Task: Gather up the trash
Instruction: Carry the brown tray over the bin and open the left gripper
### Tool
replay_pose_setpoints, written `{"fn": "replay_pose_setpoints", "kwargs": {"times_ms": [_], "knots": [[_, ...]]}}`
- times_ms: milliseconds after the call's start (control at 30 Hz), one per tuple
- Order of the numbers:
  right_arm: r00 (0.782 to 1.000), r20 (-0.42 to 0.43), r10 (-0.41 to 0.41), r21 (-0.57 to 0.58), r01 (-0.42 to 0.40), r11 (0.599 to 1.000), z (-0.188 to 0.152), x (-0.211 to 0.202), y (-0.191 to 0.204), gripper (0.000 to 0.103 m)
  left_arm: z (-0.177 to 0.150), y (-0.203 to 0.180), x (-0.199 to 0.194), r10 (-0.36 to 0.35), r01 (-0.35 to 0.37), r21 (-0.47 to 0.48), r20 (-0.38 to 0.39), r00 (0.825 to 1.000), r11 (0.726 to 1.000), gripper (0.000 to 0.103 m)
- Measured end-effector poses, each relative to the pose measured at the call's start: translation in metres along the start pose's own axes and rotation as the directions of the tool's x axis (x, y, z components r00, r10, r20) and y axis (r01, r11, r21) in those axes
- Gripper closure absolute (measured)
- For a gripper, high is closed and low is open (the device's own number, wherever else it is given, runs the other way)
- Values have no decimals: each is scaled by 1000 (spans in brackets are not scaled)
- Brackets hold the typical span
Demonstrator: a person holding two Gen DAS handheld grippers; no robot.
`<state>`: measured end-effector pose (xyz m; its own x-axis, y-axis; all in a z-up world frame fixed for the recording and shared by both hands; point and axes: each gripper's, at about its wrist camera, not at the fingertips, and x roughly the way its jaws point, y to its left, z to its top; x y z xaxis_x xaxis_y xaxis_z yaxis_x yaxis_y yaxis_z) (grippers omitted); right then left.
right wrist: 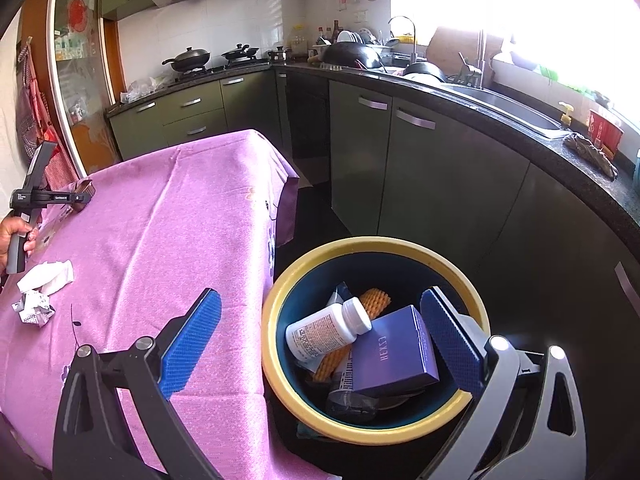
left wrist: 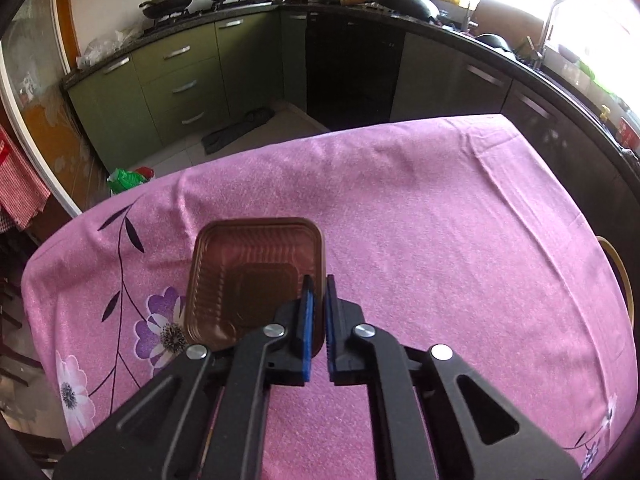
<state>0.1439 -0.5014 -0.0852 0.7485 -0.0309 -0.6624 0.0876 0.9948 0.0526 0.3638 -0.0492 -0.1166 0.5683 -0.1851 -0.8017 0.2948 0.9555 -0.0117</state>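
Observation:
My left gripper (left wrist: 318, 283) is shut on the right rim of a brown plastic tray (left wrist: 248, 276), holding it over the pink tablecloth (left wrist: 420, 232). My right gripper (right wrist: 320, 324) is open and empty above a yellow-rimmed trash bin (right wrist: 280, 280) beside the table. The bin holds a white pill bottle (right wrist: 328, 332), a purple box (right wrist: 392, 356), an orange foam net (right wrist: 374, 302) and wrappers. A white tissue (right wrist: 50, 276) and a crumpled paper (right wrist: 34, 308) lie on the cloth at the left. The left gripper (right wrist: 82, 194) with the tray shows far left in the right wrist view.
Green kitchen cabinets (left wrist: 180, 80) and a dark counter with pans (right wrist: 188, 58) run behind the table. A sink (right wrist: 508, 104) lies at the right. A green bag (left wrist: 128, 178) sits on the floor past the table's far left corner.

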Motion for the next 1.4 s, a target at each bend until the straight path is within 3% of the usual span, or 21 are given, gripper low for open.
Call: {"fn": "replay_pose_setpoints", "kwargs": {"times_ms": [300,533,733,867,1100,1233,1400], "knots": [[1000,17,19,3,-19,1000,-3,-8,2,5,-12,-60,-58,-84,74,144,68,994,987,98],[999,47,-4,22,3,1000,-10,-25,-7,5,-16,-129,-101,-178,150,275,81,981,950,98],[994,83,-73,62,67,996,-27,-56,-31,5,-16,-209,-124,-286,251,387,33,958,887,98],[990,94,-108,111,98,989,-41,-76,-55,5,-16,-273,-127,-362,337,453,-33,932,826,98],[985,91,-147,189,128,974,-67,-101,-95,5,-22,-387,-110,-430,419,564,-122,894,711,98],[984,94,-148,224,124,967,-82,-113,-110,5,-17,-443,-81,-425,425,612,-155,892,667,98],[986,93,-141,258,113,960,-95,-119,-123,5,-12,-492,-34,-380,410,630,-190,905,660,98]]}}
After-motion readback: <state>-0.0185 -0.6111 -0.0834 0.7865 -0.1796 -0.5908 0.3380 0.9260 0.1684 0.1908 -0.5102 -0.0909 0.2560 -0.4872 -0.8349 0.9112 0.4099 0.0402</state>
